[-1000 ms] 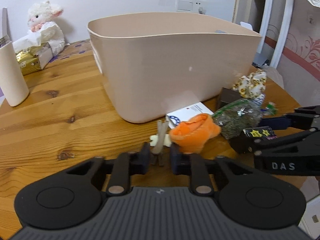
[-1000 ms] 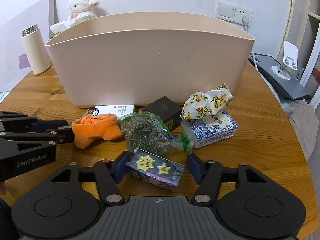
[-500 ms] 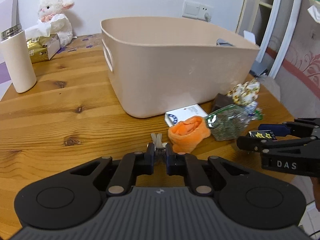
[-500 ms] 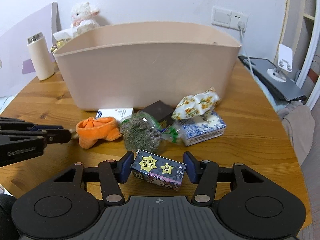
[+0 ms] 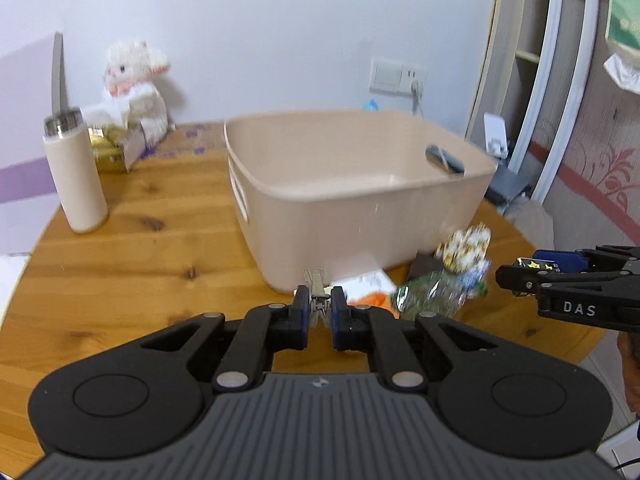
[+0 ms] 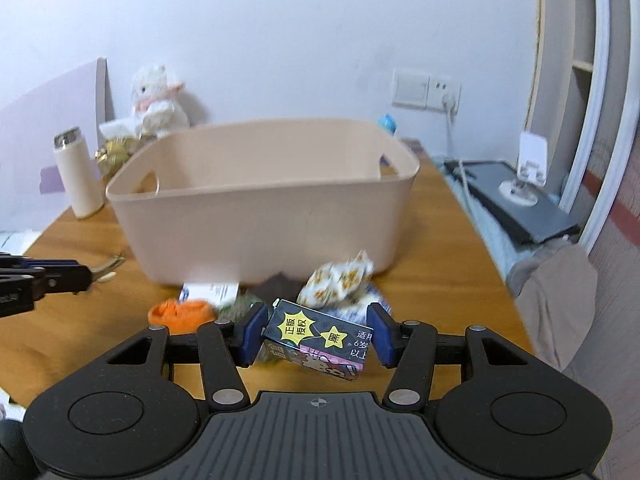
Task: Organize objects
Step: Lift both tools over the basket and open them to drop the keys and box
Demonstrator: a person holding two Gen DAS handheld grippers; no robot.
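My left gripper (image 5: 320,306) is shut on a small metal-sprung clip (image 5: 317,280), held above the table in front of the beige bin (image 5: 360,200). My right gripper (image 6: 318,334) is shut on a dark box with yellow stars (image 6: 320,340), lifted clear of the pile. In the left wrist view the right gripper's fingers (image 5: 520,280) show at the right with the star box (image 5: 538,262). On the table before the bin lie an orange cloth (image 6: 182,312), a green herb bag (image 5: 432,300), a floral cloth (image 6: 340,282) and a white card box (image 6: 212,292).
A cream flask (image 5: 76,176) stands at the left of the round wooden table (image 5: 140,248). A white plush lamb (image 5: 134,80) and a gold box (image 5: 108,152) sit at the back. A grey flat device (image 6: 520,204) lies beyond the table's right edge.
Both grippers have risen from the table, the left with the clip and the right with the star box. The bin's inside now shows from above its rim.
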